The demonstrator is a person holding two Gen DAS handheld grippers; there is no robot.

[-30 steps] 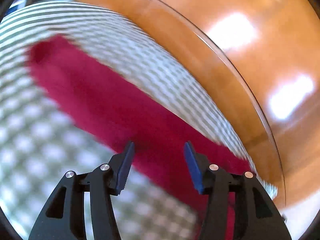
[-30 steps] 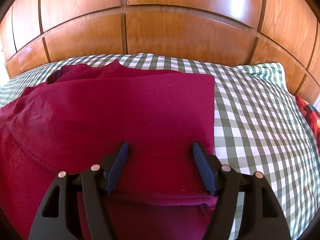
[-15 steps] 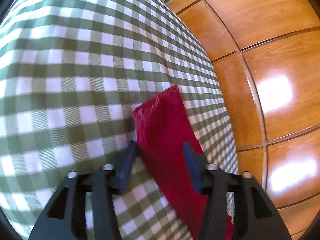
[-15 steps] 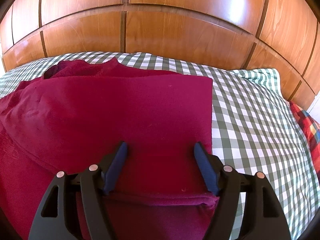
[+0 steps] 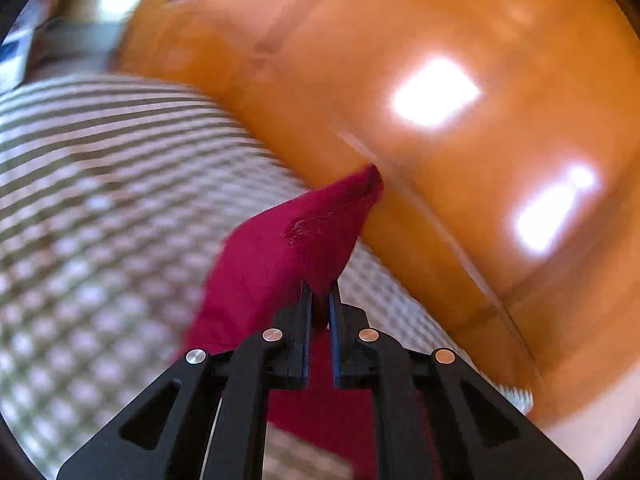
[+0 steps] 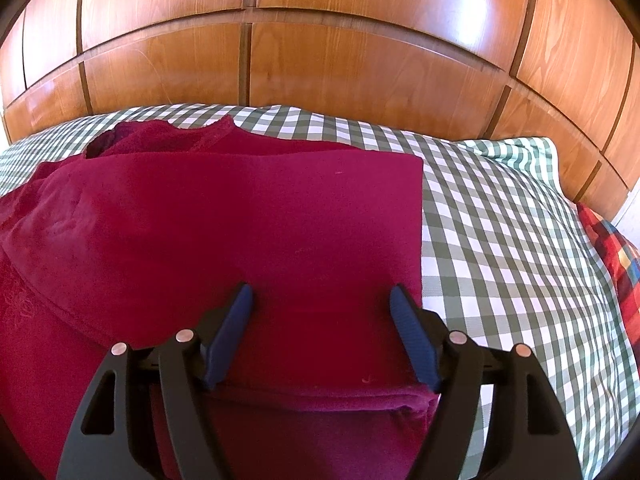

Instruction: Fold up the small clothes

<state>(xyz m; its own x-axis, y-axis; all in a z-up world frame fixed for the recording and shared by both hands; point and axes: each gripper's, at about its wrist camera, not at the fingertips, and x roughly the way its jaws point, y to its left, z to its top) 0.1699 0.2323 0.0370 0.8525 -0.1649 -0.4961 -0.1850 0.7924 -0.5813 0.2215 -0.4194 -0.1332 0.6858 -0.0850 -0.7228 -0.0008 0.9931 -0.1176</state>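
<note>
Crimson garment (image 6: 224,232), partly folded flat on checked bedding, one end lifted.

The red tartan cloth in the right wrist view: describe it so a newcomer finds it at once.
Start at the wooden panelled headboard, then drop to the green-and-white checked bedcover. Follow it to the far right edge: the red tartan cloth peeks in there, multicoloured, unlike the plain crimson garment at the centre.

The crimson garment (image 6: 224,240) is soft, matt, slightly fuzzy cloth. The checked bedsheet (image 6: 500,240) is smooth woven cotton-like fabric. The wooden headboard (image 6: 360,68) is varnished and glossy, its grain visible under bright reflections.
</note>
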